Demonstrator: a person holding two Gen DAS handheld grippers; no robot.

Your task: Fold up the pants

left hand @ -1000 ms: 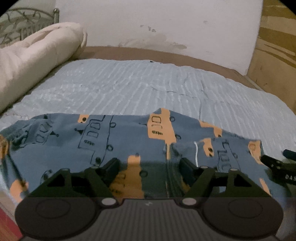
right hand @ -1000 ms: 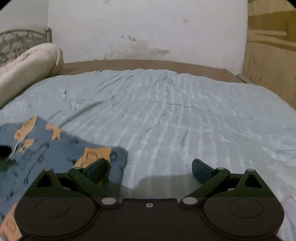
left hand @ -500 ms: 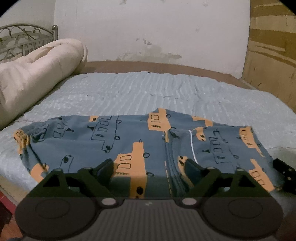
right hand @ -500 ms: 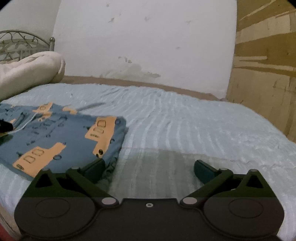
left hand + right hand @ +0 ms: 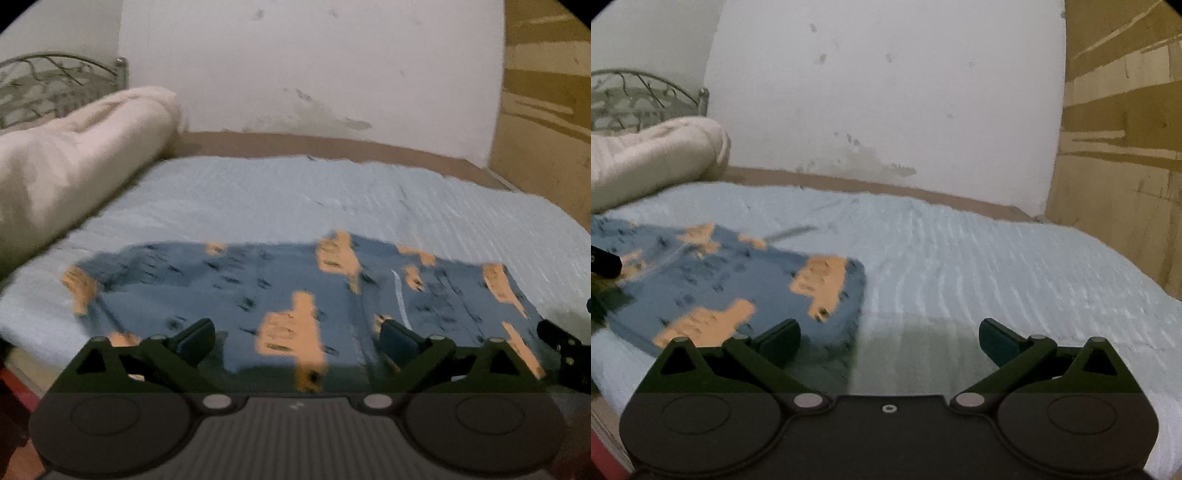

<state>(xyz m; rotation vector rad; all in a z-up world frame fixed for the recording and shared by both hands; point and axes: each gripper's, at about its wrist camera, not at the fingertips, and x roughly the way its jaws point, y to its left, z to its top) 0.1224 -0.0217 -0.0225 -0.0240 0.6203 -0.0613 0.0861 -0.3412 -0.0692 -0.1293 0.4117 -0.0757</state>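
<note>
Pants: blue with orange print, flat on bed near its front edge. Left gripper: jaws opening wide, nothing pinched, above pants. Right gripper: jaws spread, empty, over pants' right edge. Rolled blanket: far left.

Blue pants with orange prints lie folded flat on the bed.

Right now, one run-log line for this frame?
task: fold pants | pants: folded flat on bed | left gripper: opening, nothing gripped | right gripper: open, empty, beside pants
</note>
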